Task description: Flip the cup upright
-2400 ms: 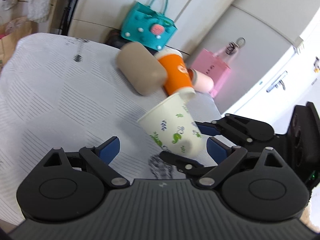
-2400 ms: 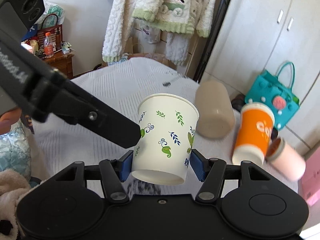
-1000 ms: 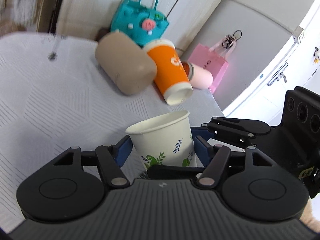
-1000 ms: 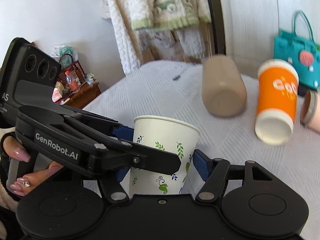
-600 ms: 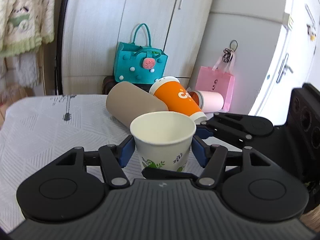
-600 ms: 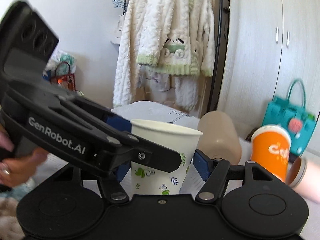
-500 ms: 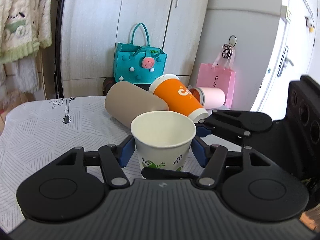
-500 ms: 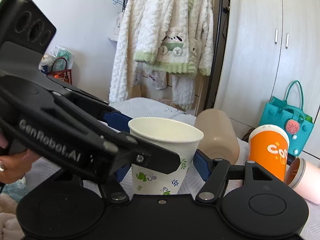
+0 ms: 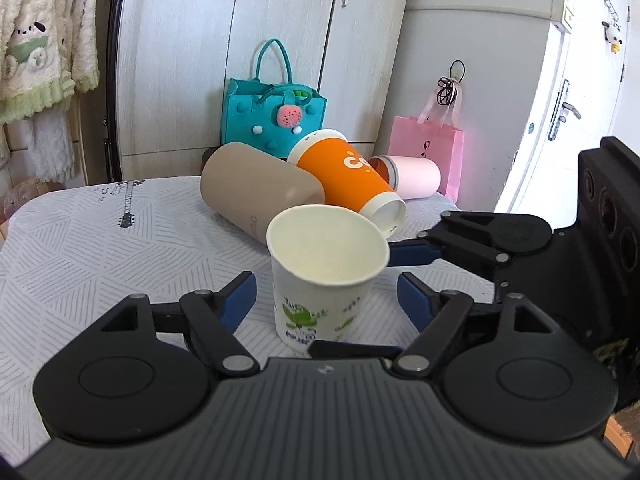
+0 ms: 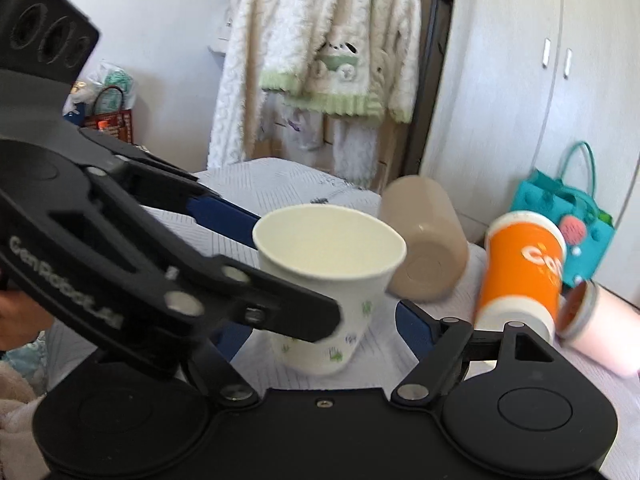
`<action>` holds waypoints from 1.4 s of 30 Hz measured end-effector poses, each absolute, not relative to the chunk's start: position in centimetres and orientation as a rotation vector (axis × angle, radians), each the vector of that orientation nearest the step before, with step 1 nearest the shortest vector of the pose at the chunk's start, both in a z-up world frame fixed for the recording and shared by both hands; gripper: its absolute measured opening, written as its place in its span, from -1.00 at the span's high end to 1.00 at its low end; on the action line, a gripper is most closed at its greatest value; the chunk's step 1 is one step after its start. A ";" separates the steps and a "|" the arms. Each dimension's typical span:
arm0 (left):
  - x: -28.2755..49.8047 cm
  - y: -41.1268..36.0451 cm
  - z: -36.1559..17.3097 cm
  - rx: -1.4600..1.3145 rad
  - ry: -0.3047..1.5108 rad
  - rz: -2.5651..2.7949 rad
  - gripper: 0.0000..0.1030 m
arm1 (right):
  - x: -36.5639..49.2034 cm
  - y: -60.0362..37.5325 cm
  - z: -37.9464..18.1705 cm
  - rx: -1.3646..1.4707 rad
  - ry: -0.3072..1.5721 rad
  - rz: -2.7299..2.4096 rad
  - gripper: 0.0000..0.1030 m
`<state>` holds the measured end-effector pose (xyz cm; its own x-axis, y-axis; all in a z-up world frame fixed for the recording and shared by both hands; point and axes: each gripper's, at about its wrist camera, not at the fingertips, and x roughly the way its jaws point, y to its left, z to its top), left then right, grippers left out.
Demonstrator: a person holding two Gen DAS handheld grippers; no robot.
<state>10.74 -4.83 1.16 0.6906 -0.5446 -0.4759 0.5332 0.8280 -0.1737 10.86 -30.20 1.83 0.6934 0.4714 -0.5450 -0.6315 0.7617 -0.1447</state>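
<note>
Between both grippers, near edge of the table (image 9: 80,248), the paper cup (image 9: 326,272) stands mouth up w/ a slight lean. Left gripper (image 9: 325,300) jaws spread, pads clear of it; right gripper (image 10: 316,320) jaws also spread, not pinching.

Risk, imo: cup is thin, light, tapered to a narrow base, so a pad clipping the rim on pull-back could tip it. Cloth is ribbed, soft, so footing's poor. Farther off, tan tumbler (image 9: 260,196), smooth, and glossy orange cup (image 9: 348,176) lie on their sides.

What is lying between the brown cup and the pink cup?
The orange cup lies on its side between the brown cup and the pink cup, leaning on the brown one. The left wrist view shows it best.
</note>
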 end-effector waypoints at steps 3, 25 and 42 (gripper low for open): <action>9.3 -4.2 1.6 -0.025 0.513 -0.573 -0.54 | 9.8 -30.8 2.0 -0.295 0.541 0.525 -0.64; -1.6 -1.1 2.5 -0.011 0.362 -0.326 -0.81 | -0.8 -33.6 2.2 -0.099 0.401 0.158 -0.67; -3.0 -0.5 2.2 -0.036 0.388 -0.217 -1.00 | -4.2 -32.9 3.0 -0.058 0.303 0.038 -1.00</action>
